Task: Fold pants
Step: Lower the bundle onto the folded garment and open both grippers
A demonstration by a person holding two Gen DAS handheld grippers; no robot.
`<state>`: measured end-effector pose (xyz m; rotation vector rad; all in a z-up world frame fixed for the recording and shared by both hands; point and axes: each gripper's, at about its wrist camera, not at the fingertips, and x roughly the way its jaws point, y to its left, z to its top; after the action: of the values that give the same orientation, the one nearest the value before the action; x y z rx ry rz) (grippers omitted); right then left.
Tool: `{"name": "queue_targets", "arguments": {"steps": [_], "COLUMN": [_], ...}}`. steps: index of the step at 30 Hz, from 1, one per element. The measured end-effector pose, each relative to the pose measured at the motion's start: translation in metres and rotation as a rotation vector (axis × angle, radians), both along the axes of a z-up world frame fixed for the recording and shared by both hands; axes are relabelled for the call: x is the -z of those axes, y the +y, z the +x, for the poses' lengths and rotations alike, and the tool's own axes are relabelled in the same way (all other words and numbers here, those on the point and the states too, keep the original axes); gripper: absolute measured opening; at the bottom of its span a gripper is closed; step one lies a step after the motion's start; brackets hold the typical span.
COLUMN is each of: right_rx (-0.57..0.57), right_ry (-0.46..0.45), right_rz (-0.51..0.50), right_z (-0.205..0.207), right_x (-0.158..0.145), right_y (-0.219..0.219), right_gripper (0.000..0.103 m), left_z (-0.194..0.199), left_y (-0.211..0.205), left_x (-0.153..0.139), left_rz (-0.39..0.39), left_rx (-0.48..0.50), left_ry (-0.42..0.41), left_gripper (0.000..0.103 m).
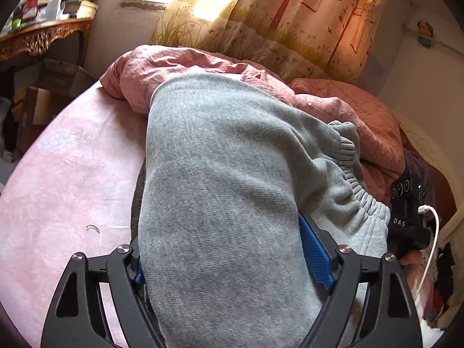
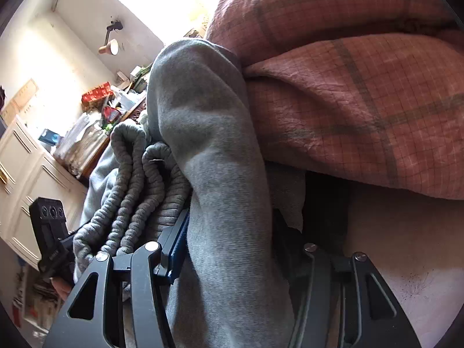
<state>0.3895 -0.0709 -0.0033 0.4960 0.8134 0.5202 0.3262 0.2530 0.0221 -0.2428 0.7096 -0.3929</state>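
Grey sweatpants point(image 1: 220, 174) lie on a pink bed sheet point(image 1: 66, 179), with the ribbed elastic waistband point(image 1: 356, 182) bunched to the right. My left gripper point(image 1: 229, 264) is shut on a thick fold of the grey fabric, which drapes over and hides its fingertips. In the right wrist view the same grey pants point(image 2: 220, 150) fill the middle, with the bunched waistband point(image 2: 136, 191) on the left. My right gripper point(image 2: 232, 249) is shut on a fold of the fabric. The right gripper's body also shows in the left wrist view point(image 1: 409, 217), and the left one in the right wrist view point(image 2: 52, 237).
A crumpled red checked duvet point(image 1: 333, 107) lies behind and beside the pants, close above the right gripper point(image 2: 362, 87). A carved wooden table point(image 1: 43, 37) with clutter and cardboard boxes point(image 1: 43, 101) stand left of the bed. Patterned curtains point(image 1: 290, 14) hang behind.
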Motion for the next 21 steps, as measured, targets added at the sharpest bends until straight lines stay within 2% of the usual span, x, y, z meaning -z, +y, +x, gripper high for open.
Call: {"name": "queue_targets", "arguments": {"steps": [2,4,7,8,13,17,18,20,21], "right_rx": [0.006,0.017,0.056,0.076,0.146,0.18,0.185,0.195,0.201], "right_ry": [-0.01,-0.037,-0.106,-0.132,-0.245,-0.306,-0.321,-0.348,-0.365], "right_rz": [-0.012,-0.061,-0.166,-0.196,-0.259,-0.25,-0.249,-0.247,-0.243], "right_z": [-0.002,-0.007,-0.019,-0.025,-0.053,-0.077,-0.084,-0.096,-0.1], "right_x": [-0.003,-0.008,-0.023,-0.028,-0.054,-0.073,-0.078,-0.085,-0.091], "right_y": [-0.002,0.001,0.005,0.005,0.0,-0.007,-0.009,-0.011,-0.008], "right_gripper": [0.054,0.056,0.058,0.061,0.063,0.065,0.066,0.076,0.076], "left_z": [-0.004,-0.005,-0.007,-0.009,-0.02,-0.04,-0.047,-0.062,-0.071], "left_y": [-0.007,-0.009,-0.009,-0.011,-0.015,-0.016,-0.016,-0.016,-0.018], "left_x": [-0.005,-0.007,-0.009,-0.011,-0.019,-0.035,-0.042,-0.056,-0.063], "left_rz": [0.05,0.058,0.081,0.099,0.184,0.266,0.273,0.263,0.253], "left_rx": [-0.015,-0.032,-0.057,-0.064,-0.095,-0.148,-0.156,-0.161,-0.162], "left_ry": [-0.018,-0.015,-0.02,-0.026,-0.052,-0.152,-0.181,-0.241,-0.271], "left_gripper": [0.084,0.084,0.084,0.084,0.085,0.088,0.089,0.089,0.089]}}
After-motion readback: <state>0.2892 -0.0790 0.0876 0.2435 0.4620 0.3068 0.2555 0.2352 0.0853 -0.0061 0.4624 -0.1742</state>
